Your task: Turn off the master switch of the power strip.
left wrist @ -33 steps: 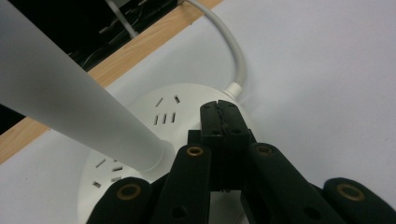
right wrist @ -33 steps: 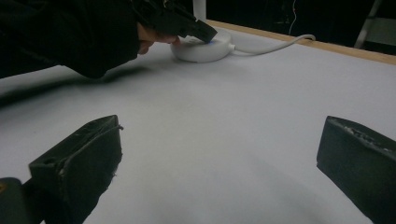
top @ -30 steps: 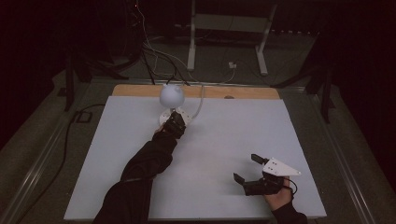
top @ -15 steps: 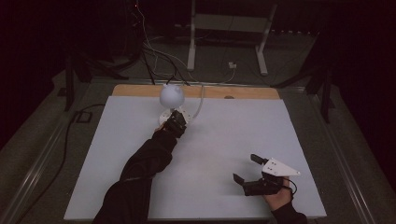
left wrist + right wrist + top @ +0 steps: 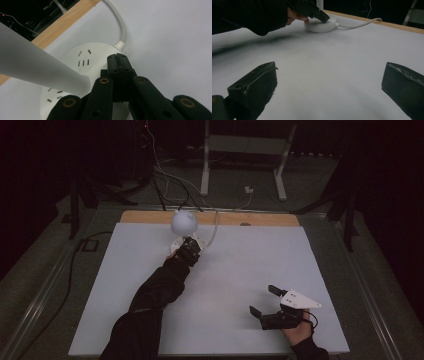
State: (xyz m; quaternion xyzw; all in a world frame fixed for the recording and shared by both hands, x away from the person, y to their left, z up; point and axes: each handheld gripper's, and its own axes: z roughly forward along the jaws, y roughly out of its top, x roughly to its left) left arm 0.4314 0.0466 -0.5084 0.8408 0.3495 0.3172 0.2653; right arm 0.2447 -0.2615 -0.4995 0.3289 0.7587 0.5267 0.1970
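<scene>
Round socket base touches closed left gripper tips.

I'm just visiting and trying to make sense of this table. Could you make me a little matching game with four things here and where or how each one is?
Things:
1. left gripper
2. right gripper
3. round socket base
4. white cable

States or places:
A. jaws wide apart, nothing between them, above bare table near the front right
B. runs from the base toward the wooden edge at the back
C. jaws shut together, tips resting on the white base
D. white, with plug slots on top, a pale stem rising from it

Pairs: 1-C, 2-A, 3-D, 4-B
</scene>
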